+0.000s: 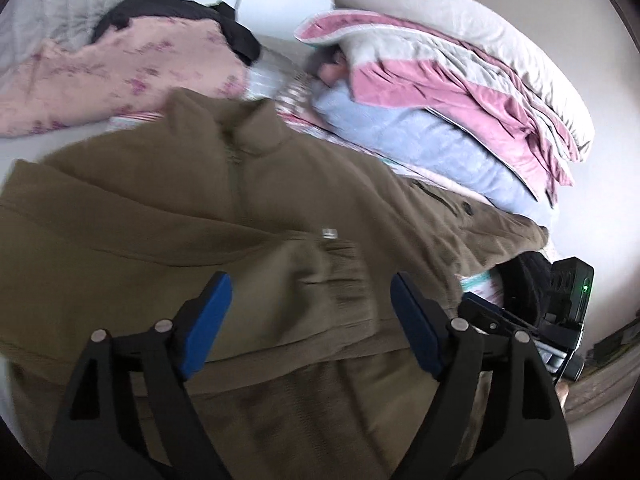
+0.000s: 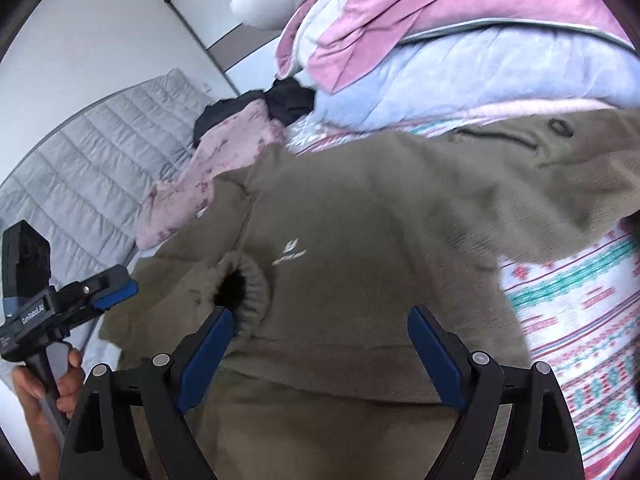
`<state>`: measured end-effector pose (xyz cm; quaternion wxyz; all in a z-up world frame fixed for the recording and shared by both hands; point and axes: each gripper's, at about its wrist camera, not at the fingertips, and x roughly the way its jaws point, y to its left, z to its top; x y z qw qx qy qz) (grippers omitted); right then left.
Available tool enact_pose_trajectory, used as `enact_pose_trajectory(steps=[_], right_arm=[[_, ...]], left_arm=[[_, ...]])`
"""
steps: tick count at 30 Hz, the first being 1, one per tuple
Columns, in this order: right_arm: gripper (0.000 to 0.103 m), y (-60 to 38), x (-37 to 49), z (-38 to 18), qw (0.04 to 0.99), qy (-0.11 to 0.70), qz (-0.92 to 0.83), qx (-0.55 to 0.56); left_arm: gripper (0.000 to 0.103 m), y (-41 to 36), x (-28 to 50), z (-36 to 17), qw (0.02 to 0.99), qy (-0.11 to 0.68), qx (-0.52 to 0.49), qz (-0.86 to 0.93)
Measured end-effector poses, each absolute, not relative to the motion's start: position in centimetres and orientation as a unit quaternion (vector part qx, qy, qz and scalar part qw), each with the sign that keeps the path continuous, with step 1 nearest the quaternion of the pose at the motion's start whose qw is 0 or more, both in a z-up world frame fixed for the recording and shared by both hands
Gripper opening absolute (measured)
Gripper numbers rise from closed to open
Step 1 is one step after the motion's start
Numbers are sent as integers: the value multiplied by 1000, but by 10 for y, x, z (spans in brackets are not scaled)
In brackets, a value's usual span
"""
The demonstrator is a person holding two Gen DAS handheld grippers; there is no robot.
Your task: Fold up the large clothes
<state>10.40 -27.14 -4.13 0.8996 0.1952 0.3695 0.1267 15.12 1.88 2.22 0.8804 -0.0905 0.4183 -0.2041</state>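
Note:
An olive-brown fleece jacket lies spread on the bed, collar toward the far side. One sleeve is folded across the chest, its ribbed cuff just ahead of my left gripper, which is open and empty above it. In the right wrist view the jacket shows a white logo and the cuff opening. My right gripper is open and empty above the jacket's lower part, its left finger beside the cuff. The left gripper also shows in the right wrist view.
A pink floral garment and a black garment lie beyond the collar. A pile of pink, grey and light-blue bedding rises on the right. A patterned sheet covers the bed. A grey quilt lies left.

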Motion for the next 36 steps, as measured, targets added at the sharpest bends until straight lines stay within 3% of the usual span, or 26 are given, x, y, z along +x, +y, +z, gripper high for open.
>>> enact_pose_trajectory(steps=[6,12,13,14,15,17,22,25,32,35,36], right_arm=[[90,-239,128,-47,845,403,210,282],[86,-178,177,-66,822,456,203,274],[78,-168,183,-69,822,463,200,266],[40,-159,190,-69,822,467,202,256],[23,-152,196,-66,822,470,204,248],[18,-141,203,-40,843,447,203,221],[15,-138,210,48,901,347,205,160],[15,-147,221,63,914,331,184,143],[16,-199,248,4,906,377,117,154],[25,-213,255,-51,890,437,62,115],[36,-216,253,-61,890,440,56,104]], left_arm=[[83,115,137,26,910,388,-68,-131],[83,215,144,14,912,377,-147,-70],[83,226,146,12,912,375,-153,-66],[83,234,146,10,913,373,-156,-65],[83,243,147,7,913,369,-161,-61],[80,259,146,2,912,363,-181,-53],[63,271,148,-6,909,353,-213,-62],[56,264,153,-11,910,348,-212,-75],[53,223,169,-43,902,390,-156,-104],[53,206,172,-62,895,419,-119,-93],[53,199,171,-65,900,416,-98,-87]])
